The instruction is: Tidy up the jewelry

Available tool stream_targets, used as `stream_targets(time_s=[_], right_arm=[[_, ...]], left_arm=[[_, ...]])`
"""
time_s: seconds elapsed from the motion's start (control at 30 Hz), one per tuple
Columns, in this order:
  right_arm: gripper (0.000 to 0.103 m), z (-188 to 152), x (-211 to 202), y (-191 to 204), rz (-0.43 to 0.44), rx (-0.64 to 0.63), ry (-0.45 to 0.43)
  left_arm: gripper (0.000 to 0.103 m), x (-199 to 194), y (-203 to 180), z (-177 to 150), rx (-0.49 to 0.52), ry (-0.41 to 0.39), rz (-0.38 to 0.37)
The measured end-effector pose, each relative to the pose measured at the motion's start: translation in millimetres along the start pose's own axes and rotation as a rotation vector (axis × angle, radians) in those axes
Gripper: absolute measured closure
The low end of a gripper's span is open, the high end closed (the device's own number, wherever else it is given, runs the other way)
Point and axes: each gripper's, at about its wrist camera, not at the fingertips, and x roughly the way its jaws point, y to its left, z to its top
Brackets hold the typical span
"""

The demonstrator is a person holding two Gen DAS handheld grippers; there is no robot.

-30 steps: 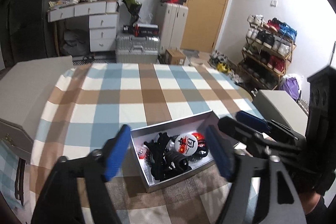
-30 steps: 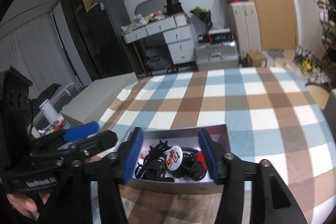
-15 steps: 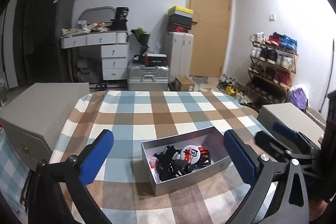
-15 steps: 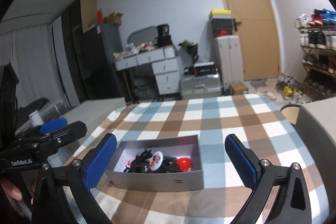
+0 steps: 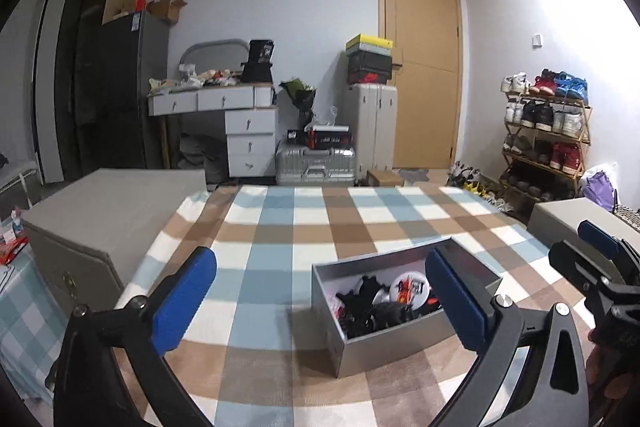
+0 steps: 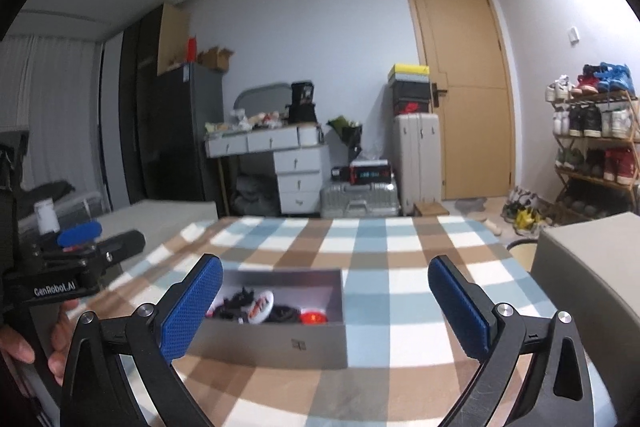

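Observation:
A shallow silver box [image 5: 384, 341] [image 6: 280, 341] sits on the checked tablecloth [image 5: 280, 239] [image 6: 400, 259]. Inside lie tangled black pieces [image 5: 368, 303] [image 6: 240, 301], a white round badge with red print [image 5: 408, 287] [image 6: 262, 307] and a red item [image 6: 312, 317]. My left gripper [image 5: 320, 299] is open, held back from the box, which shows by its right pad. My right gripper [image 6: 324, 299] is open too, its blue pads wide apart with the box behind its left pad. Nothing is between either pair of pads. Each gripper also shows at the edge of the other's view.
A grey case [image 5: 108, 211] stands at the table's left and another grey box [image 6: 588, 267] at its right. Behind are a white drawer desk [image 5: 240, 123], suitcases [image 5: 316, 163], a wooden door [image 6: 468, 87] and a shoe rack [image 5: 548, 135].
Both grippers opened wide and pulled back from the box, which now looks smaller and lower. The cameras tilted up, showing more of the room.

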Motion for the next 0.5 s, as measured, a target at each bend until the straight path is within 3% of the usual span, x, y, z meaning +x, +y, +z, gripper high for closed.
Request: stream_targets(time_s=[0.37, 0.5], right_arm=[[0.000, -19, 7, 11, 0.022, -0.054, 0.086], [0.000, -20, 7, 10, 0.013, -0.052, 0.099]], left_arm=[[0.001, 0, 8, -17, -0.064, 0.040, 0.006], [0.001, -4, 5, -24, -0.056, 0.007, 0.059]])
